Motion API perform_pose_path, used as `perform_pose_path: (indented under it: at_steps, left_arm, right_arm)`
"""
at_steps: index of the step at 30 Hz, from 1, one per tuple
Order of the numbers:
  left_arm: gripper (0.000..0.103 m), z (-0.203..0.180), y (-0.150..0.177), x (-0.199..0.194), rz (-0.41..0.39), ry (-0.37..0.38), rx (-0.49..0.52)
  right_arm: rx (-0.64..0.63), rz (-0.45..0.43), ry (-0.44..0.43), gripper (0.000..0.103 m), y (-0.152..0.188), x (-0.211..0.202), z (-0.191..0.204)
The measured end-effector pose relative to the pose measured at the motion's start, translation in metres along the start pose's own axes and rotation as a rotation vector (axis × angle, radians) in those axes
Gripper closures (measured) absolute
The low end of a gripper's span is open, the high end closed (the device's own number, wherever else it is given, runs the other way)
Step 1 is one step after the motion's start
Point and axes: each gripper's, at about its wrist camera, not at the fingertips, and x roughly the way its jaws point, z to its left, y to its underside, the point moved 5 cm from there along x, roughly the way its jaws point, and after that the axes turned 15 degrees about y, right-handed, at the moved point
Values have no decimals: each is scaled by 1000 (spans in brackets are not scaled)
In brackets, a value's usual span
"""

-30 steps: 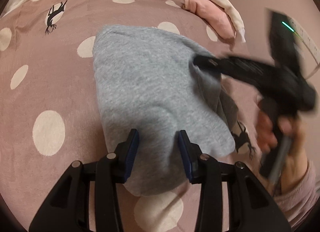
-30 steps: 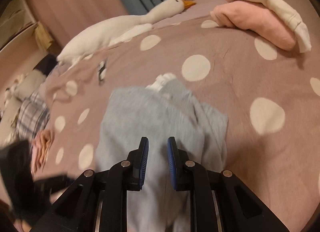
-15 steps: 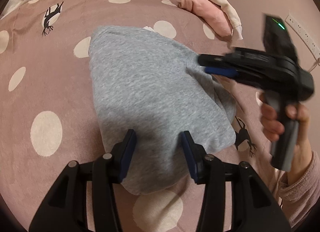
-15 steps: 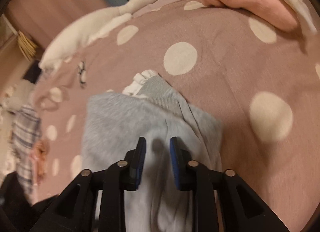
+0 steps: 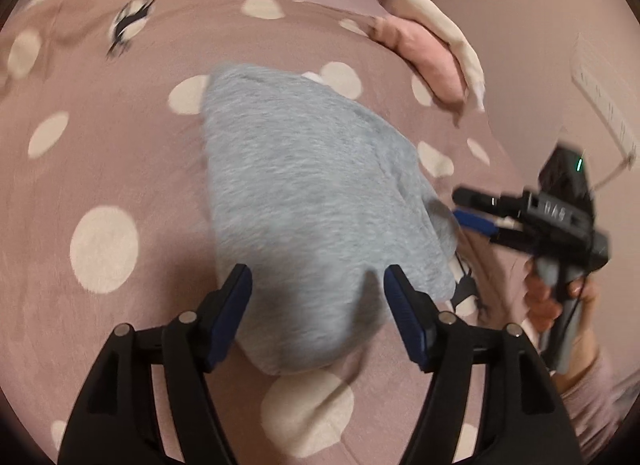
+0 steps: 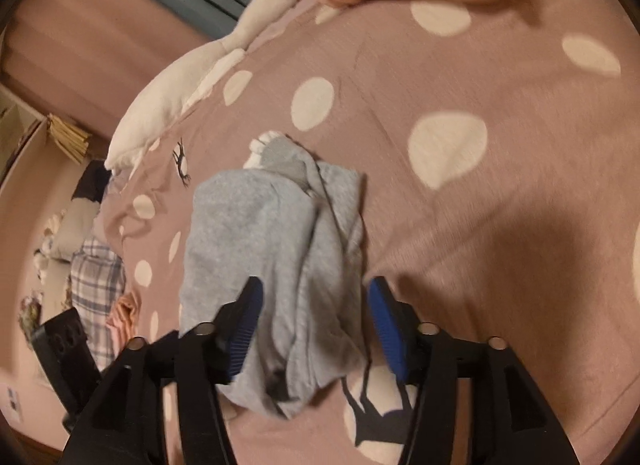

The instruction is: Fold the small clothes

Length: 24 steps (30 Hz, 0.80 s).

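Grey fleece, the folded garment (image 5: 316,201) lies in the middle of the frame on the pink dotted bed (image 5: 100,153). The left tool (image 5: 318,289) hangs over its near end with both pads spread wide, released, gripping nothing. At the right edge of that view the right tool (image 5: 466,207) points at the garment's side. In its own view the right tool (image 6: 314,313) is released too, pads either side of the bundle's (image 6: 276,265) rumpled near end. A white goose toy (image 6: 192,77) lies at upper left.
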Motion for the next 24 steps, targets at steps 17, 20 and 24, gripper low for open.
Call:
perform_pose_path:
  at_steps: [17, 20, 24]
  left_arm:
    - [21, 52, -12, 19, -64, 268, -329]
    - [21, 55, -17, 26, -52, 264, -341]
    - [20, 58, -23, 36, -43, 265, -352]
  right_arm:
    - [85, 76, -139, 43, 1, 37, 3]
    - [71, 73, -130, 43, -2, 41, 8]
    - [42, 72, -113, 43, -3, 46, 13]
